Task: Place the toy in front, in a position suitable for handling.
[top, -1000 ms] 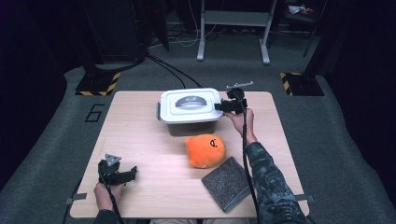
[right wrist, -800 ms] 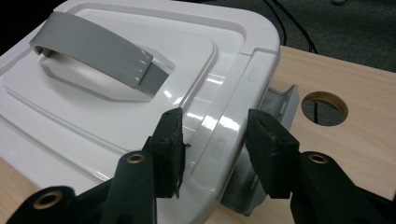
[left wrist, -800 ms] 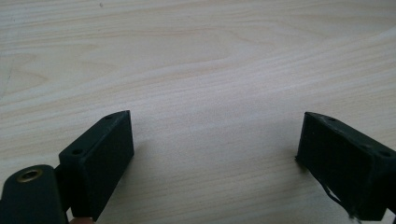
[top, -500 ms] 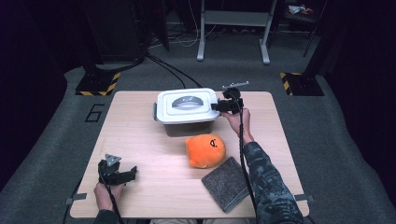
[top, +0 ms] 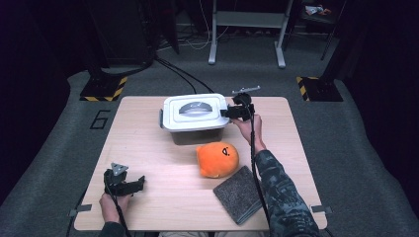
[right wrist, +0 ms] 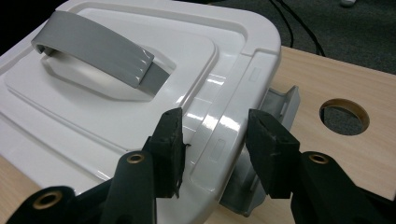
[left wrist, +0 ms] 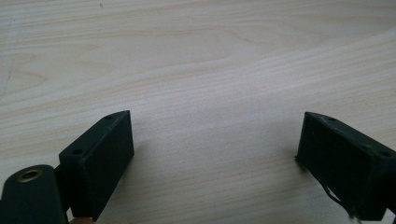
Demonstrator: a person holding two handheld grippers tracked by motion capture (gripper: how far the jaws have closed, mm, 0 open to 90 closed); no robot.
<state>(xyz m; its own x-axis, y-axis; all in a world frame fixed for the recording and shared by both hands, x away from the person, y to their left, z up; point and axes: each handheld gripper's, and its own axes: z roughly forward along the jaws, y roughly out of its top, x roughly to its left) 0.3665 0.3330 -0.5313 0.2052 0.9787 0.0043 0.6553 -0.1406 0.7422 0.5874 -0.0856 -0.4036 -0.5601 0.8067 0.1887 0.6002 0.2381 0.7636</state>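
A white lidded box (top: 195, 116) with a grey handle (right wrist: 93, 46) stands at the back middle of the wooden table (top: 148, 143). My right gripper (top: 232, 112) (right wrist: 215, 116) is at the box's right end. Its jaws are closed on the lid's raised rim (right wrist: 224, 126), one on top of the lid and the other outside against the grey latch (right wrist: 275, 107), which hangs outward. My left gripper (top: 138, 183) (left wrist: 215, 126) rests near the front left of the table, jaws wide apart over bare wood with nothing between them.
An orange plush toy (top: 217, 159) lies in front of the box. A dark grey mat (top: 240, 193) sits at the front right, beside the right forearm. A round hole (right wrist: 344, 113) is cut in the tabletop to the right of the box.
My right gripper has crept slightly left onto the lid's right edge, and the box has shifted a little. The left gripper has stayed still.
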